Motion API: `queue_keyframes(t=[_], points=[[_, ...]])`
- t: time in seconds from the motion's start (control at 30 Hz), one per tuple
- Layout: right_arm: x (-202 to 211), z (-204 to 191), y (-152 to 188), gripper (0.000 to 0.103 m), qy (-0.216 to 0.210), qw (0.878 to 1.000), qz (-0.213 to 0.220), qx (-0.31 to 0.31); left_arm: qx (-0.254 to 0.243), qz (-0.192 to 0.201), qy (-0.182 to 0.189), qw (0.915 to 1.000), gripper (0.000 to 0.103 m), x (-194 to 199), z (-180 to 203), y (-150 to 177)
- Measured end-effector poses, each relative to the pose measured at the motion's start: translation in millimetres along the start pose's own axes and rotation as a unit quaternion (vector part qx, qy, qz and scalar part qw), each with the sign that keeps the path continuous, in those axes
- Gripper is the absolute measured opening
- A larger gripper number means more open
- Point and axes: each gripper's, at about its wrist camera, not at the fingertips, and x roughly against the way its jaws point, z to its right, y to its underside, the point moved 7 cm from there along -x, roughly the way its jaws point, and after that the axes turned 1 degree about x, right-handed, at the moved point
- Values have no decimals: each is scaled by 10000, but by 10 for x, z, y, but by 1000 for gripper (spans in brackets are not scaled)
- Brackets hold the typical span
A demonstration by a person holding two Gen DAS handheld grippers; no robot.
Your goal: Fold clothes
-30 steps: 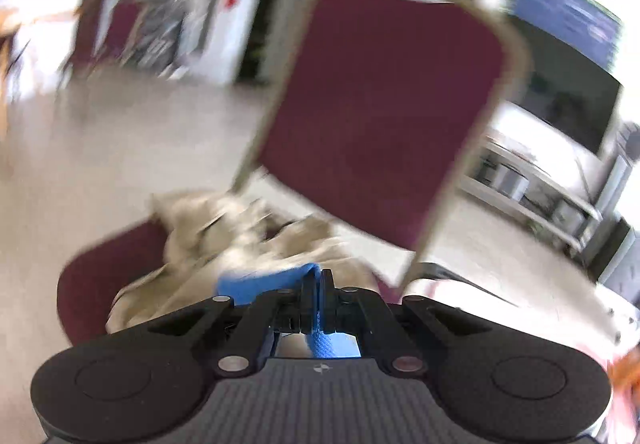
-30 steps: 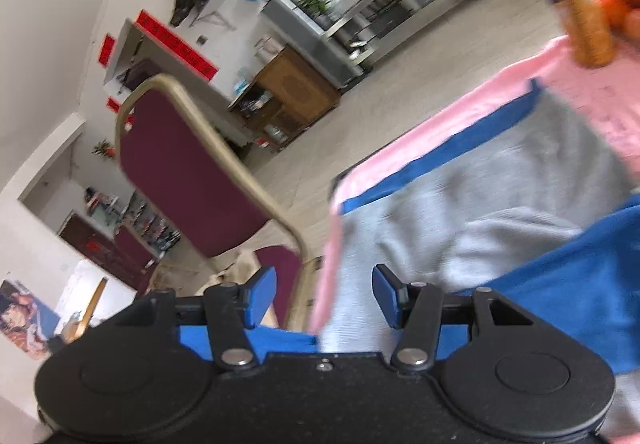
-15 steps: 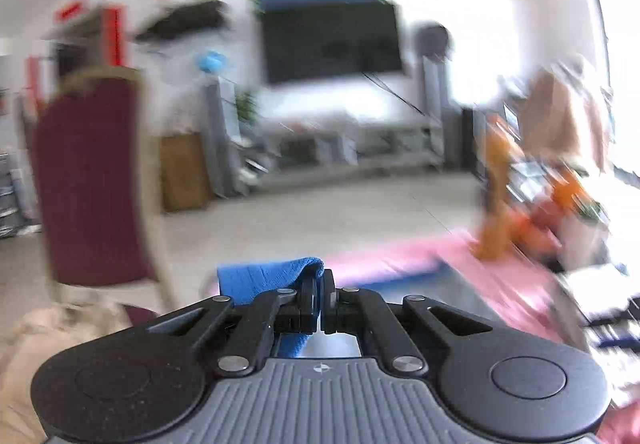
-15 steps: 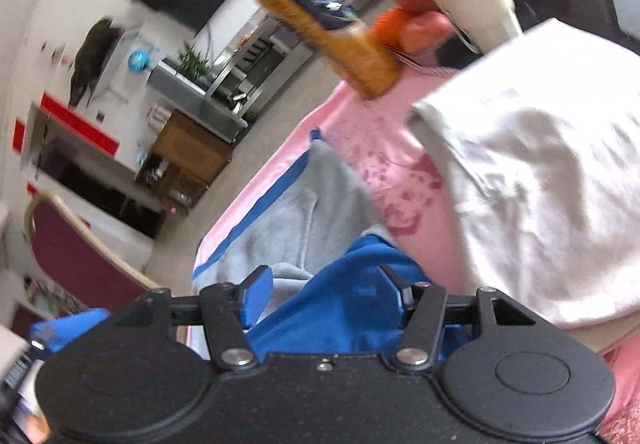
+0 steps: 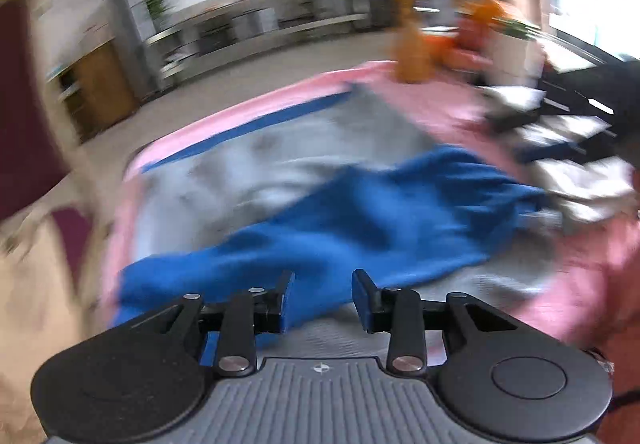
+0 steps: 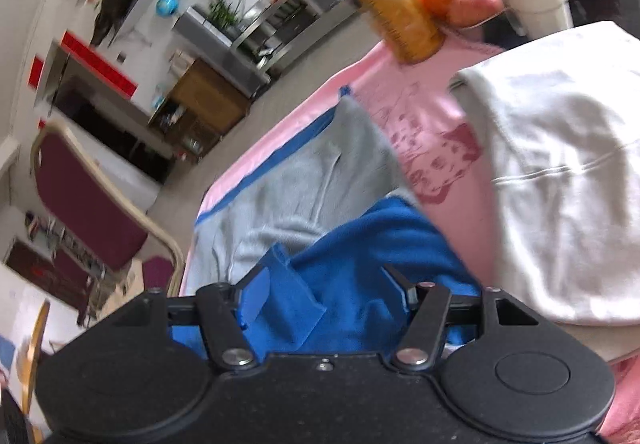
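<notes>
Left tongs [image 5: 322, 298] just opened, releasing blue garment [image 5: 360, 220].

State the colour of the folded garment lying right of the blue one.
White folded garment, clearest in the right wrist view.

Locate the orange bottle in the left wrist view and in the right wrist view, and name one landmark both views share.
Left wrist view: the orange bottle is blurred, upper right of centre, at the pink cloth's far edge.
Right wrist view: it is top centre, leaning, on the pink cloth.
Shared landmark: the grey garment with its blue edge.
</notes>
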Motion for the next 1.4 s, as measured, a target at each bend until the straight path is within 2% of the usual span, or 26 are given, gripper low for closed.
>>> queue_keyframes(t=[0.1, 0.13, 0.17, 0.23, 0.27, 0.33, 0.43, 0.53, 0.63, 0.7, 0.73, 0.77, 0.87, 0.97, 1.07, 1.17, 1.3, 1.4], points=[[-203, -132, 94, 58, -147, 9992, -360, -11, 689, -185, -555, 9959, 30, -165, -581, 75], [-280, -174, 116, 55, -174, 9988, -468, 14, 923, -240, -715, 9929, 30, -229, -743, 103], [-359, -212, 141, 47, -188, 9982, -571, 35, 1156, -295, -874, 9890, 29, -292, -905, 132], [-550, -197, 173, 42, -130, 9969, -774, -103, 1569, -475, -1173, 9795, 24, -419, -1148, 201], [-649, -179, 185, 40, -93, 9959, -875, -195, 1742, -610, -1216, 9753, 20, -492, -1193, 239], [-826, -132, 211, 39, 13, 9940, -1033, -362, 1841, -841, -1175, 9722, 21, -601, -1208, 281], [-975, -51, 270, 40, 139, 9922, -1134, -506, 1645, -913, -1328, 9731, 26, -671, -1161, 284], [-1074, -11, 330, 39, 120, 9908, -1218, -574, 1756, -968, -1255, 9716, 27, -703, -1144, 290], [-1119, -24, 333, 36, 78, 9927, -1102, -478, 1842, -1037, -1222, 9697, 27, -734, -1146, 317], [-1150, -34, 335, 20, 50, 9939, -1024, -414, 1834, -1047, -1274, 9691, 28, -738, -1153, 329], [-1157, -49, 343, 7, 71, 9945, -994, -333, 1842, -1047, -1314, 9684, 28, -742, -1160, 338], [-1157, -71, 357, 5, 118, 9950, -970, -214, 1870, -1040, -1338, 9676, 28, -735, -1173, 342], [-1007, -218, 340, 3, 173, 9975, -671, 132, 1966, -999, -1385, 9655, 28, -703, -1215, 349], [-662, -427, 292, 3, -25, 9993, -255, 261, 2006, -944, -1391, 9651, 28, -667, -1230, 353], [-381, -491, 305, 3, 150, 9990, -55, 418, 2024, -1002, -1371, 9645, 28, -677, -1240, 372], [-383, -328, 372, 3, 616, 9965, -190, 528, 1913, -1150, -1416, 9644, 29, -723, -1215, 396], [-678, -122, 577, 4, 1193, 9857, -992, 661, 1553, -1322, -1535, 9669, 31, -754, -1120, 441], [-628, -190, 586, 11, 1338, 9810, -1028, 961, 1608, -1158, -1399, 9701, 31, -636, -1100, 435]])
